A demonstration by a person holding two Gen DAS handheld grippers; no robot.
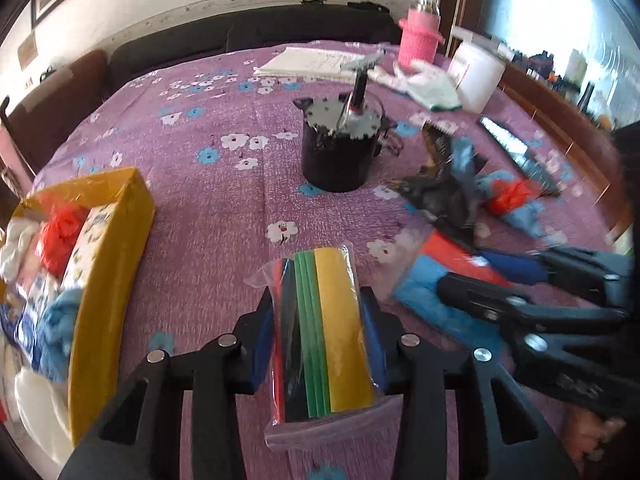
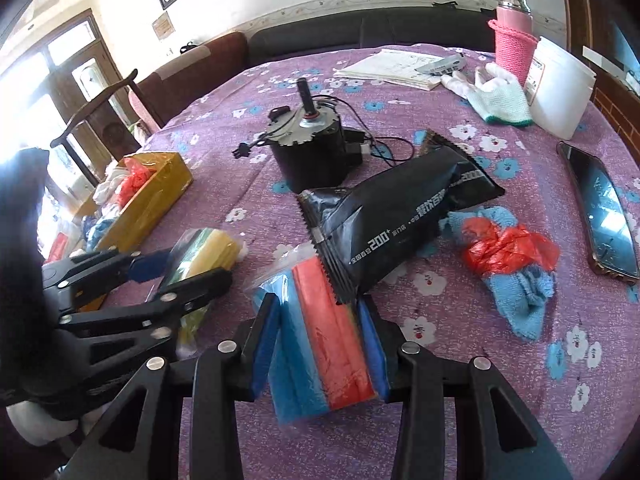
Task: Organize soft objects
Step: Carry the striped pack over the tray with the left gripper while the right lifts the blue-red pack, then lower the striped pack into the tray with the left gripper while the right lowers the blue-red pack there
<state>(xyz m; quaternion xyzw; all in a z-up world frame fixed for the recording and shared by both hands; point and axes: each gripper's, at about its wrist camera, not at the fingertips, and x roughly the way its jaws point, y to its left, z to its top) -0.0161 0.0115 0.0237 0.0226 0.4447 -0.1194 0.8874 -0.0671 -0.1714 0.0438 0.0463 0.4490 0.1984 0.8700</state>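
My left gripper is shut on a clear bag of yellow, green, black and red foam sheets, held above the purple tablecloth. My right gripper is shut on a clear bag of blue and orange-red sheets, whose far end lies under a black foil pouch. The yellow box at the left holds a red plastic bag, blue cloth and white items. A blue cloth with a red plastic bag lies right of the pouch. The right gripper shows blurred in the left wrist view.
A black motor with a shaft and its wires stands mid-table. A phone lies at the right. White gloves, a white tub, a pink flask and papers sit at the far side. A sofa and chair stand behind.
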